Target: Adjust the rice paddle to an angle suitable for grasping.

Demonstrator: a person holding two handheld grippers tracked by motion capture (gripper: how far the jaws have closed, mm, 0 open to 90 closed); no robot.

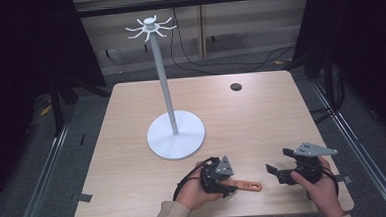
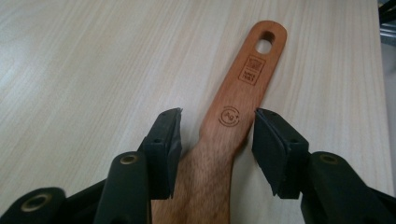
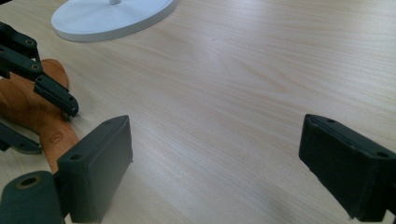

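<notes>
Now | left claw (image 2: 217, 135) released, straddling wooden spatula handle (image 2: 238, 102) | right claw (image 3: 215, 172) released, wide.

Light: even, from overhead; table (image 1: 261, 120) bright.
Surroundings: dark at the frame's left and right edges.
Shadows: soft, faint.
Focus: jaws blurred at the bottom of both gripper views.
</notes>
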